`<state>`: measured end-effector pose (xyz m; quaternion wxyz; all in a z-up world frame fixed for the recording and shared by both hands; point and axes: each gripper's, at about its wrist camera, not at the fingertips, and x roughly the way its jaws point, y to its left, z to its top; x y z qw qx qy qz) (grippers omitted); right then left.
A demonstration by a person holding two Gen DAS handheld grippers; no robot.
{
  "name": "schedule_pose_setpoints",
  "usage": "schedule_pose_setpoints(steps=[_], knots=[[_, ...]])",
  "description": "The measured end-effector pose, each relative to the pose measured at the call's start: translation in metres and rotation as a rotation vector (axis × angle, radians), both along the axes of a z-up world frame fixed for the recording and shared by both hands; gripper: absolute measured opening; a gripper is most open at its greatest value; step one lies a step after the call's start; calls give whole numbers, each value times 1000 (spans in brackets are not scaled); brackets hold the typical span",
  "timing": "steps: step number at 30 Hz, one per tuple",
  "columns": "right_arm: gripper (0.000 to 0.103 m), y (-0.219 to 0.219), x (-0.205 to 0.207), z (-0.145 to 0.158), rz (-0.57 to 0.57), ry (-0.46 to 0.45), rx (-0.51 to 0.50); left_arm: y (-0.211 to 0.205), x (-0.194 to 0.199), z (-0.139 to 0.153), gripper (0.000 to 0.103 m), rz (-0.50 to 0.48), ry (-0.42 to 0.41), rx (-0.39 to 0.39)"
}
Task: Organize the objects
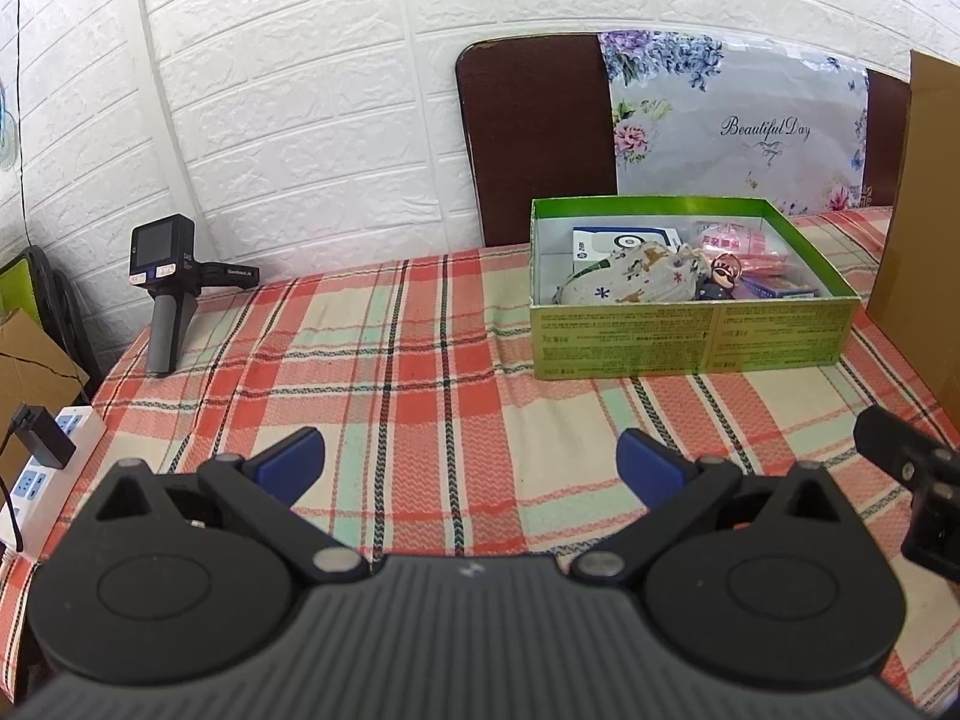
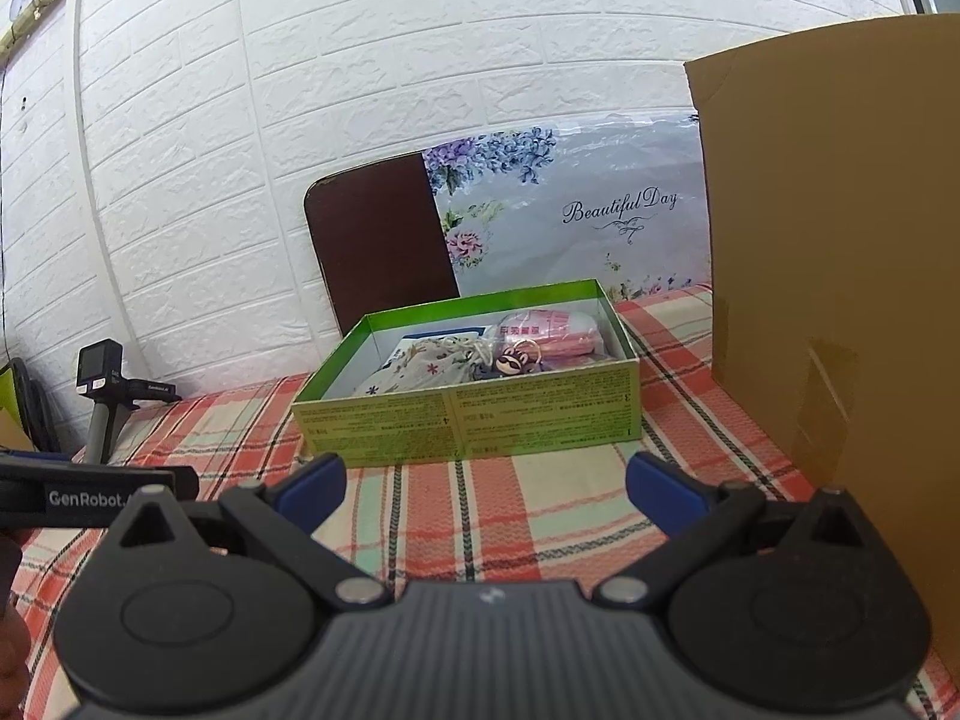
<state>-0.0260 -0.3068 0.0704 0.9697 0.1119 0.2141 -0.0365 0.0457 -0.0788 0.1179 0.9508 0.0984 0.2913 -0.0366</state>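
Left gripper (image 1: 471, 459): we see its blue pads spread wide apart with nothing between them, over bare plaid tablecloth (image 1: 420, 348), well short of the box.
Right gripper (image 2: 486, 483): we read its jaws as likewise spread and empty; it points straight at the near wall of the green box (image 2: 468, 420) and sits near it without touching.
Green box: open-topped, toward the far right of the table, beside the upright brown cardboard panel (image 2: 840, 240).
Box contents: we count a printed drawstring pouch (image 1: 630, 279), a pink packet (image 1: 735, 237), a white-and-blue carton (image 1: 624, 240), a cartoon-face keychain (image 1: 723, 270) and a small blue box (image 1: 783, 288) at the front right corner; all lie inside the walls.
Loose items on cloth: we find none in either view; parts of the table are hidden behind the gripper bodies and the panel.
Non-task gear: a handheld camera on a grip (image 1: 165, 282) stands at the far left corner; a white power strip (image 1: 45, 462) lies at the left edge.
Progress, our judgement: gathering appears done or nearly so, since everything small sits in the box.
Remaining, our judgement: at most a tidying of the contents or a check of the hidden areas; we cannot tell more.
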Motion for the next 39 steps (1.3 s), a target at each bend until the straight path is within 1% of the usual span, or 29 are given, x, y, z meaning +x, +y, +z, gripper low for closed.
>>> schedule_pose_setpoints(steps=[7, 12, 21, 31, 39], knots=[[103, 1, 5, -6, 11, 17, 6, -1, 2, -7, 103, 4, 15, 19], [103, 3, 7, -8, 23, 20, 4, 0, 6, -11, 103, 19, 38, 21], [103, 5, 13, -7, 49, 26, 0, 2, 11, -13, 103, 29, 55, 24], [103, 3, 14, -10, 46, 33, 25, 3, 11, -11, 103, 23, 59, 10], [103, 1, 13, -10, 48, 31, 31, 2, 7, -10, 103, 25, 47, 16]])
